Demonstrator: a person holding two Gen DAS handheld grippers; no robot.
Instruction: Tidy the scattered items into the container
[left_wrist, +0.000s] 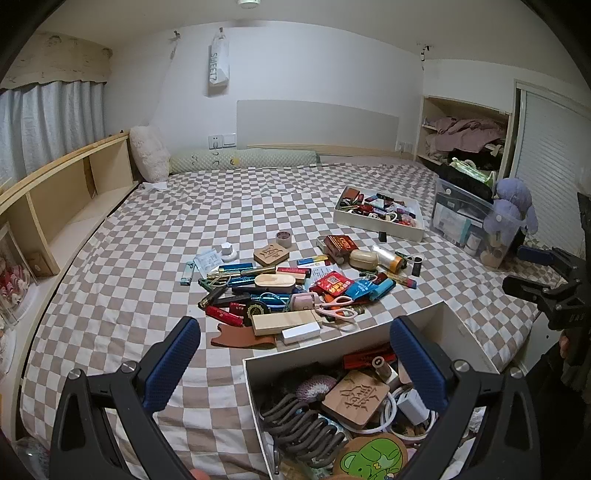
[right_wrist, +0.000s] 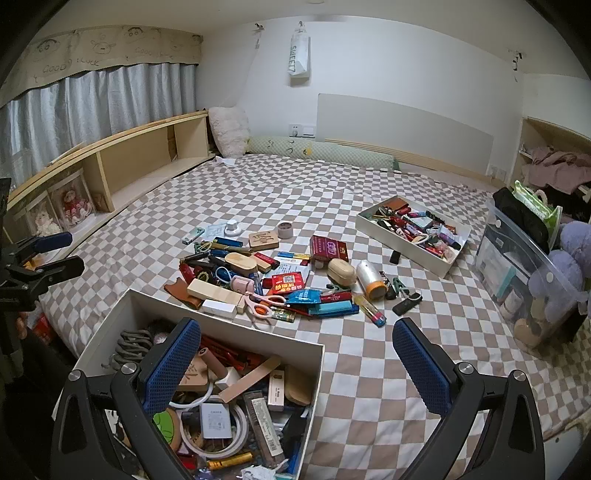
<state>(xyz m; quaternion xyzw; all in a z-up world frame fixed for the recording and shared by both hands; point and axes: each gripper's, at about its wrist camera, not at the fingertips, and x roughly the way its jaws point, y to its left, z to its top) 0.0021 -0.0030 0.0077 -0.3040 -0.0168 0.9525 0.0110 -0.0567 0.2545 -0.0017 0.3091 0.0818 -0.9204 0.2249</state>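
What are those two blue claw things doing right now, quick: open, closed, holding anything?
Left gripper: open, fingers wide apart, holding nothing, above the near white box.
Right gripper: open, holding nothing.

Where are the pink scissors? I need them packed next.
The pink scissors lie on the bed at the pile's near edge, beside the white box, just beyond the near container.

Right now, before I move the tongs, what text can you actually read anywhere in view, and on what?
"SWEET7": white paper bag hanging on the wall.
"GOOD LUCK": curtain valance, among cartoon drawings.
Carved character on the wooden tag in the near box: not legible.
Print on the red packets, cards and lighters in the pile: too small to read.
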